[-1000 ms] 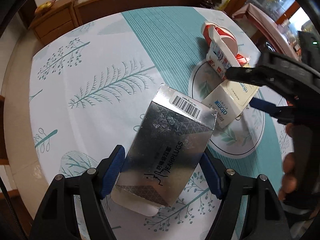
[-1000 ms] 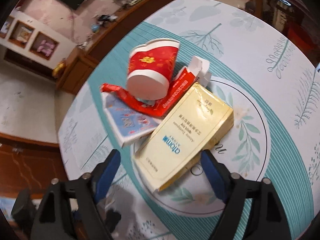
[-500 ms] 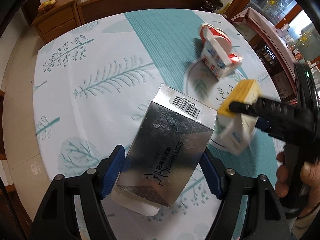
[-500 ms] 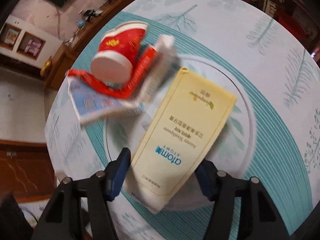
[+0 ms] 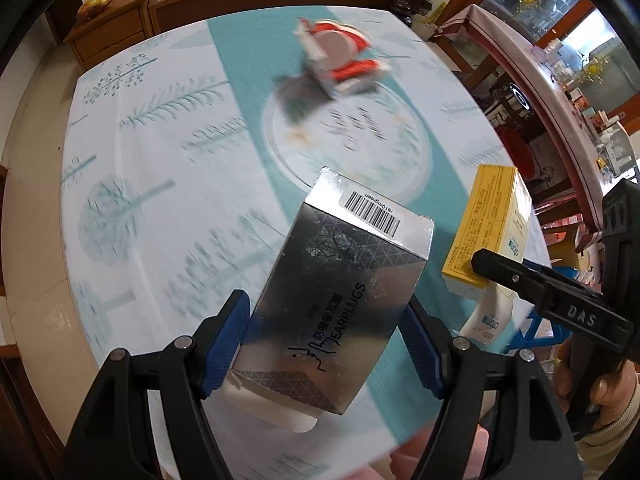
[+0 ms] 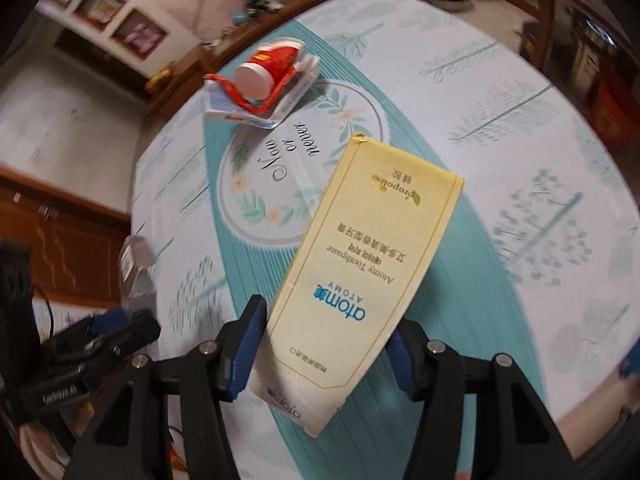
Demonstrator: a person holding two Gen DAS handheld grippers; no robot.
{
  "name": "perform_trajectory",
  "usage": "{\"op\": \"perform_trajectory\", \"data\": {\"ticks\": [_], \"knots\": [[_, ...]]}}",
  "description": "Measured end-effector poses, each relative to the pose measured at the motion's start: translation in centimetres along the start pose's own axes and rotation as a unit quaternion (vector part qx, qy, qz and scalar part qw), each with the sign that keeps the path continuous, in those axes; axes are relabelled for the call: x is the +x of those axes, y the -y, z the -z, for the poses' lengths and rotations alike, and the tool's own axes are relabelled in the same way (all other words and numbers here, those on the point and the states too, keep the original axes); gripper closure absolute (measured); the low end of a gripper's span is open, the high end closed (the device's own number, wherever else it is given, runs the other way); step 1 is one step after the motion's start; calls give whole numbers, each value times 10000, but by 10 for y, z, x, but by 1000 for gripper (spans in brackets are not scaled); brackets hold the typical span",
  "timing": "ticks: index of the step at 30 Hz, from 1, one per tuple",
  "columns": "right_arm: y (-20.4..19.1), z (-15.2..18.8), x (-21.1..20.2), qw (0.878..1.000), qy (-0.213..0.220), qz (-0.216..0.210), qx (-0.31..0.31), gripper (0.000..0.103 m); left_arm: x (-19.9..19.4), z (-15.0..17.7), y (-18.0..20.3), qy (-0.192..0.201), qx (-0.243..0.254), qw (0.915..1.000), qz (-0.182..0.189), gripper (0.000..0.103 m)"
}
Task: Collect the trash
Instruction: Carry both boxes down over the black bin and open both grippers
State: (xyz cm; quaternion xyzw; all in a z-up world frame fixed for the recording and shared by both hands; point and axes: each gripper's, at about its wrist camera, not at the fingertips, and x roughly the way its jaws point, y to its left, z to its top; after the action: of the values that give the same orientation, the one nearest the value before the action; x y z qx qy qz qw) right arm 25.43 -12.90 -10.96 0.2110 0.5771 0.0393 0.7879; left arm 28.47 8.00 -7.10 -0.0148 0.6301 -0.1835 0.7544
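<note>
The left gripper [image 5: 324, 344] clamps a silver earplug box [image 5: 344, 300]; the box's near end hides the table under it. The right gripper [image 6: 324, 344], jaws just closing, pinches a yellow toothpaste box [image 6: 360, 276] lifted off the table [image 6: 520, 128]. Each box's long axis runs away from its jaws. Far behind, blurred, a red cup [image 6: 272, 66] lies among wrappers [image 6: 240, 114].

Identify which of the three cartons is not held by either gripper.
The blue-and-white carton under the red cup; the silver earplugs box and the yellow toothpaste box are each clamped in a gripper.
</note>
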Motion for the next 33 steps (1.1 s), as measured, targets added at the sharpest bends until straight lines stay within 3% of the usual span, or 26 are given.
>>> {"op": "perform_trajectory", "data": {"ticks": [5,11,18,25,33], "knots": [[30,32,-45,9972,92,-292,-685,46,-14,49,66,207,-176,9995,-174,30],[81,81,-89,9892,-125,-626,-1323,46,-24,114,140,364,-709,9959,-432,30],[137,130,-118,9827,-484,-884,-1556,46,-21,173,197,125,-1019,9925,-662,30],[160,171,-116,9804,-736,-990,-1536,46,-10,216,232,-205,-889,9928,-774,30],[181,211,-80,9820,-1061,-812,-1334,46,33,248,237,-592,-856,9923,-676,30]]}}
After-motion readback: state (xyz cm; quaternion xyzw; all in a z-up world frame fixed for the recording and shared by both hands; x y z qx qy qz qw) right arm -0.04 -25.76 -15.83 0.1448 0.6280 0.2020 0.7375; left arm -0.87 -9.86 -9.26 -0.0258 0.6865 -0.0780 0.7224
